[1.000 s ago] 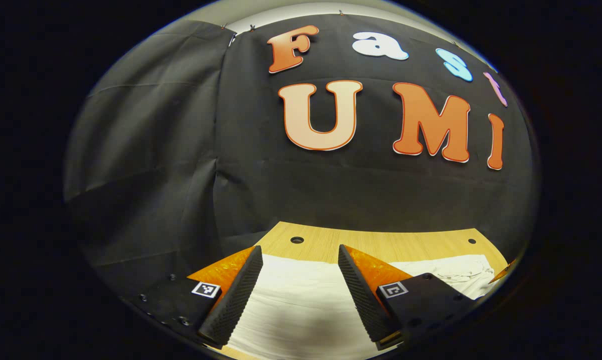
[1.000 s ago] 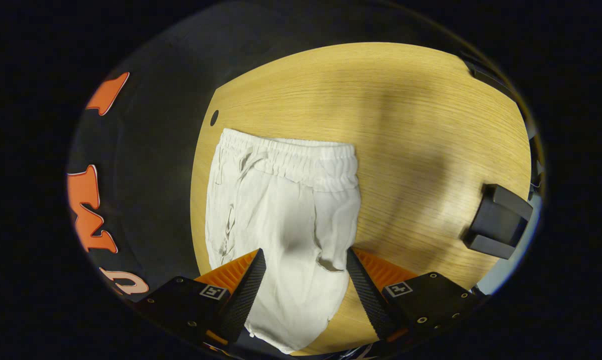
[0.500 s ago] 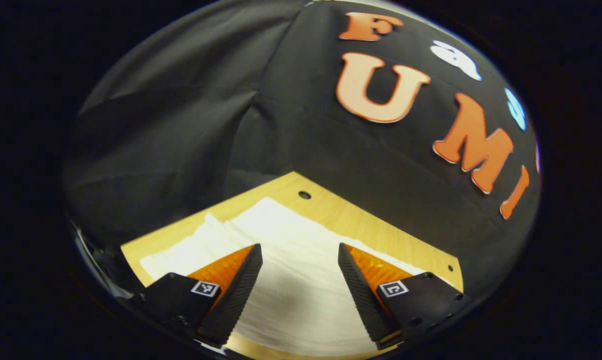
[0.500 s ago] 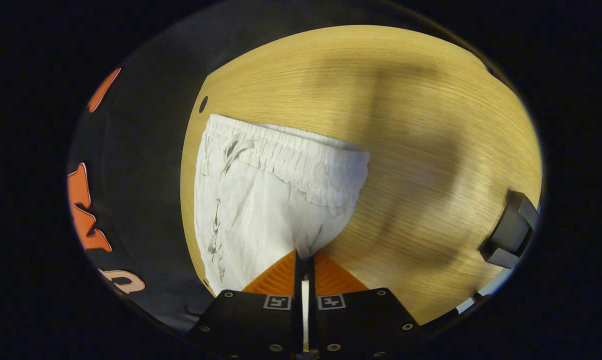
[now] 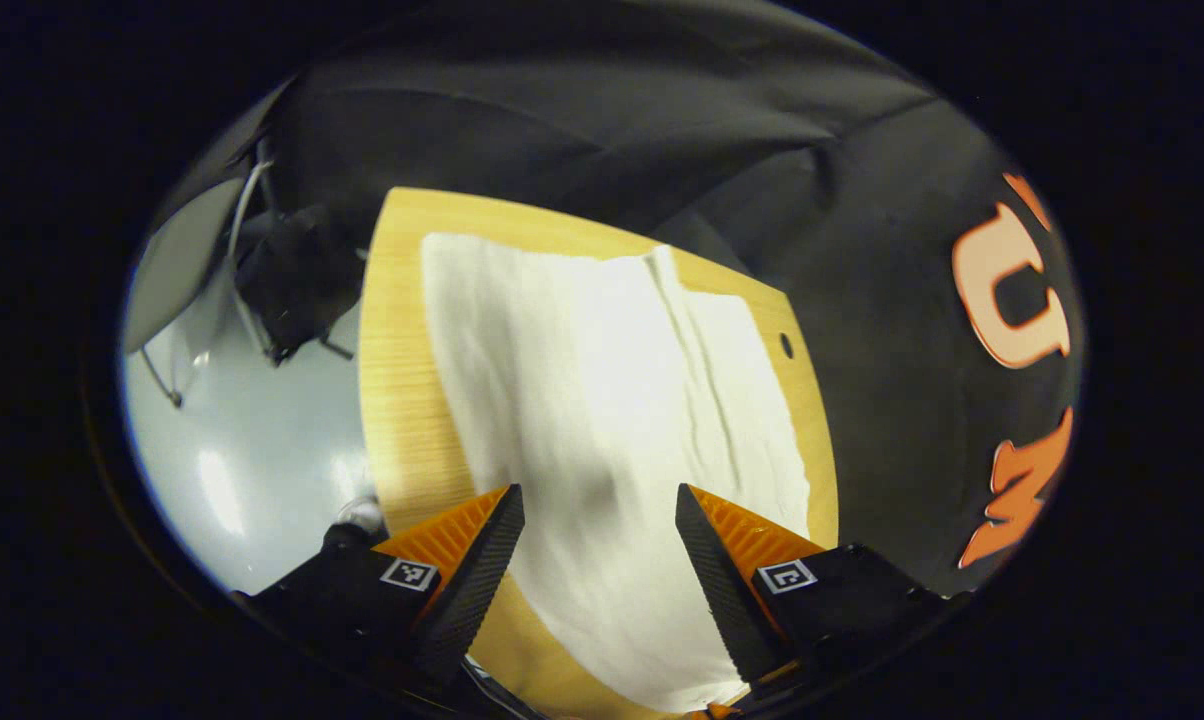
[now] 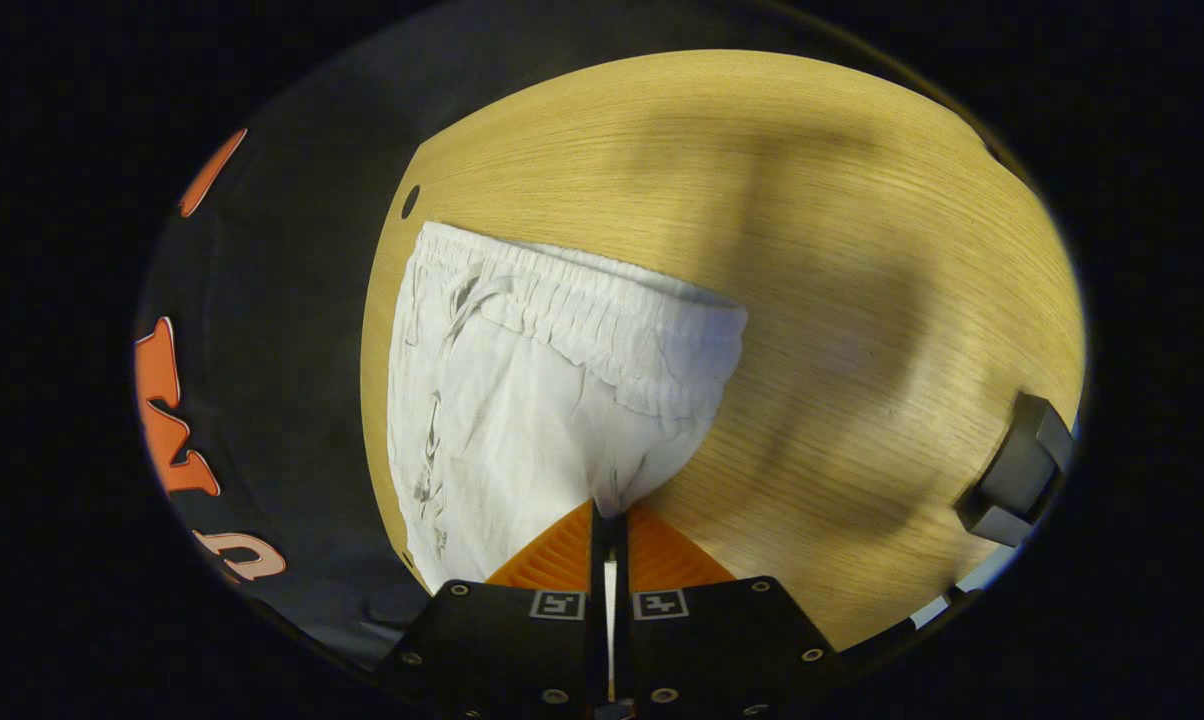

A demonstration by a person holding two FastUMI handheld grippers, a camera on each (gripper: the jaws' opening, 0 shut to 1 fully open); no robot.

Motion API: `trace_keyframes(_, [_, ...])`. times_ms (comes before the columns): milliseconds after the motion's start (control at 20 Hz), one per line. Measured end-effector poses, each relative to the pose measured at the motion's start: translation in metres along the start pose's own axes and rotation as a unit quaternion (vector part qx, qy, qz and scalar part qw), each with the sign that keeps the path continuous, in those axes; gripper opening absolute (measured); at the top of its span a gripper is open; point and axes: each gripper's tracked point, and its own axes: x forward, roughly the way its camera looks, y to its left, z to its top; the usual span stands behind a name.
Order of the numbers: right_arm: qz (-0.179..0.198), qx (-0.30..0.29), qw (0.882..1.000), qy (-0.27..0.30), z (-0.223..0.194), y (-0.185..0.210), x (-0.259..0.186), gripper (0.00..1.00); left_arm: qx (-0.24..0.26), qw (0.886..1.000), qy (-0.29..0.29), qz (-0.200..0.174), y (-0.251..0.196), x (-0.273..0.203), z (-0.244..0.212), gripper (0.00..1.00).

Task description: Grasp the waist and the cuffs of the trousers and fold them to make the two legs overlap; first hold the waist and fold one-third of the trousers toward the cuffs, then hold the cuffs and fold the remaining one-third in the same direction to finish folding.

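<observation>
On the wooden table (image 6: 842,250) lie the white trousers (image 6: 522,400), spread flat along the edge nearest the black booth wall. In the right gripper view the elastic waist (image 6: 602,320) with its drawstring is at the far end of the cloth, lying flat on the wood, and the right gripper (image 6: 608,525) has its fingers clenched together on a pinch of the trouser fabric near the crotch (the cloth gathers to a point where it enters them). A dark block (image 6: 1017,470) sits at the table's far right edge. In the left gripper view the left gripper (image 5: 600,530) hovers with its fingers released and spread wide, the trouser legs (image 5: 602,400) running away between them toward the table's end, a long crease down the cloth. A small round hole (image 5: 786,345) in the table shows just beside the fabric.
</observation>
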Motion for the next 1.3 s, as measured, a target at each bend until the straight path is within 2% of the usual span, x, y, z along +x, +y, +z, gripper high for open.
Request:
trace_keyframes(100, [0.0, 0.005, 1.0, -0.002, 0.0, 0.0, 0.0, 0.03, -0.019, 1.0, 0.009, 0.023, 0.01, -0.018, 0.005, 1.0])
trace_keyframes(200, [-0.001, 0.012, 1.0, -0.006, 0.0, 0.0, 0.001, 0.03, -0.017, 0.999, 0.011, 0.034, 0.007, -0.027, 0.012, 1.0])
trace_keyframes(550, [0.005, 0.03, 0.999, -0.013, 0.0, 0.001, 0.001, 0.03, 0.025, 0.999, 0.025, 0.032, -0.024, -0.003, 0.023, 0.99])
trace_keyframes(650, [0.006, 0.028, 1.0, -0.011, -0.001, 0.0, 0.0, 0.03, 0.031, 0.998, 0.038, 0.048, -0.012, 0.006, 0.025, 0.6])
trace_keyframes(700, [0.006, 0.03, 0.999, -0.011, -0.001, 0.001, 0.001, 0.03, 0.03, 0.998, 0.039, 0.042, -0.015, 0.009, 0.029, 0.4])
trace_keyframes(800, [0.005, 0.032, 0.999, -0.012, -0.001, 0.0, 0.001, 0.03, 0.029, 0.998, 0.047, 0.043, -0.011, 0.013, 0.031, 0.26])
trace_keyframes(850, [0.003, 0.035, 0.999, -0.012, 0.0, 0.0, 0.001, 0.03, 0.025, 0.998, 0.047, 0.045, -0.011, 0.011, 0.032, 0.1])
trace_keyframes(900, [-0.001, 0.041, 0.999, -0.013, -0.001, 0.0, 0.001, 0.03, 0.03, 0.997, 0.052, 0.049, -0.012, 0.013, 0.033, 0.05])
trace_keyframes(1050, [0.002, 0.039, 0.999, -0.018, 0.0, 0.005, -0.007, 0.03, 0.044, 0.996, 0.059, 0.05, -0.017, 0.014, 0.036, 0.04])
trace_keyframes(1300, [0.029, 0.043, 0.998, -0.022, 0.001, 0.031, -0.029, 0.03, 0.104, 0.993, 0.045, 0.011, -0.071, 0.001, 0.054, 0.04])
